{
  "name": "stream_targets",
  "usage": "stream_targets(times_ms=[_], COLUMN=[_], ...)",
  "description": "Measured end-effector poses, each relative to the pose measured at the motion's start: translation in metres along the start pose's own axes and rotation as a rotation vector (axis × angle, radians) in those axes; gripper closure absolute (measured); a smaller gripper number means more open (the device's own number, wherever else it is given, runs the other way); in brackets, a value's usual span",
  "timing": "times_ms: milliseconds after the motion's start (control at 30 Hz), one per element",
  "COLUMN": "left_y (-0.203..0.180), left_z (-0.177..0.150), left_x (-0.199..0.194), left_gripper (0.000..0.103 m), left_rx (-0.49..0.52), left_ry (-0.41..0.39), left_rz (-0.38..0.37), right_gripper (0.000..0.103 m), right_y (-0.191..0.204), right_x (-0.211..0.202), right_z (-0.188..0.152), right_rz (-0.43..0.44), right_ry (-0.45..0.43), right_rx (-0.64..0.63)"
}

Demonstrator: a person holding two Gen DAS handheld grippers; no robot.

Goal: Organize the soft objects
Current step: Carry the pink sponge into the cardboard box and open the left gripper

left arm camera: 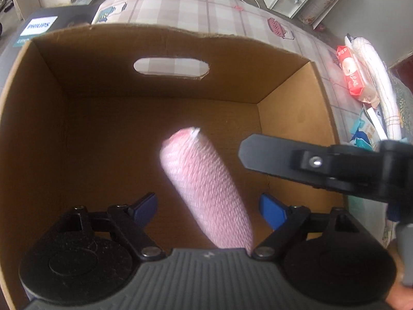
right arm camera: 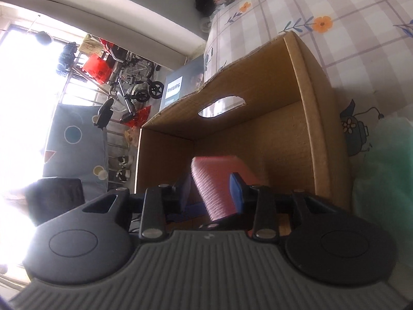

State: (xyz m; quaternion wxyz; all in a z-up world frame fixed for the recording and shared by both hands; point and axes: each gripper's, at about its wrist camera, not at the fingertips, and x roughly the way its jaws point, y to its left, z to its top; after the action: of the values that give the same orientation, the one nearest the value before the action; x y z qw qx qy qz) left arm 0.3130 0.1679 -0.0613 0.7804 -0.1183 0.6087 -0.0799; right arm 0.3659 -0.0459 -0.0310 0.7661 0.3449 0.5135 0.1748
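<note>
The left gripper (left arm camera: 207, 210) stands wide apart, clear of the pink rolled towel (left arm camera: 204, 188) hanging inside the cardboard box (left arm camera: 160, 44). The right gripper (right arm camera: 211, 192) flanks the roll; contact unclear. Risk: it drops askew, unrolling.

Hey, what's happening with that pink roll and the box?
A person holding a gripper in each hand is putting a pink rolled cloth into an open cardboard box. The roll is over the box, between the pads of the right gripper; whether they press it is unclear. The left gripper is open around it, not touching.
</note>
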Motion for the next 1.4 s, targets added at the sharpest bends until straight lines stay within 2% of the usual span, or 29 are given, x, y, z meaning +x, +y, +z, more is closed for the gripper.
stream_targets(times_ms=[167,333,400,467,533,633,733,867,900,967,1000,1033,1133,1400], left_y=[-0.002,-0.013,-0.016,-0.015,-0.011,-0.003,0.001,0.005,0.006,0.002,0.0,-0.003,-0.007,-0.038], left_z=[-0.002,-0.002,-0.001,-0.002,-0.003,-0.006,-0.012,-0.022,-0.024,-0.029,-0.031,-0.032,-0.032,-0.014], left_x=[0.007,0.008,0.01,0.007,0.0,-0.013,-0.018,-0.001,0.005,0.018,0.024,0.028,0.035,0.044], left_gripper=[0.019,0.036,0.037,0.036,0.023,0.017,0.013,0.014,0.017,0.03,0.042,0.048,0.05,0.052], left_rx=[0.023,0.074,0.088,0.089,0.08,0.057,0.054,0.022,0.013,0.027,0.048,0.064,0.063,0.229], left_ry=[-0.001,-0.016,-0.004,-0.011,-0.026,-0.054,-0.028,0.069,0.089,0.134,0.147,0.152,0.138,0.045], left_rz=[-0.001,0.039,0.08,0.106,0.127,0.134,0.117,0.097,0.09,0.099,0.109,0.117,0.12,0.146], right_gripper=[0.062,0.062,0.061,0.061,0.06,0.059,0.059,0.058,0.058,0.058,0.057,0.057,0.057,0.057], right_y=[0.005,-0.006,-0.014,-0.022,-0.031,-0.045,-0.057,-0.066,-0.068,-0.071,-0.072,-0.073,-0.077,-0.09], right_x=[-0.03,-0.072,-0.086,-0.099,-0.11,-0.122,-0.13,-0.135,-0.136,-0.138,-0.139,-0.14,-0.145,-0.152], right_z=[0.003,-0.004,-0.01,-0.016,-0.023,-0.033,-0.044,-0.056,-0.058,-0.062,-0.063,-0.063,-0.064,-0.062], right_rz=[0.023,0.056,0.069,0.072,0.07,0.075,0.088,0.108,0.113,0.115,0.114,0.111,0.102,0.073], right_ry=[-0.054,-0.123,-0.141,-0.161,-0.176,-0.184,-0.19,-0.194,-0.193,-0.195,-0.198,-0.201,-0.215,-0.234], right_rx=[-0.045,-0.038,-0.029,-0.027,-0.022,-0.006,0.014,0.033,0.039,0.053,0.057,0.062,0.067,0.077])
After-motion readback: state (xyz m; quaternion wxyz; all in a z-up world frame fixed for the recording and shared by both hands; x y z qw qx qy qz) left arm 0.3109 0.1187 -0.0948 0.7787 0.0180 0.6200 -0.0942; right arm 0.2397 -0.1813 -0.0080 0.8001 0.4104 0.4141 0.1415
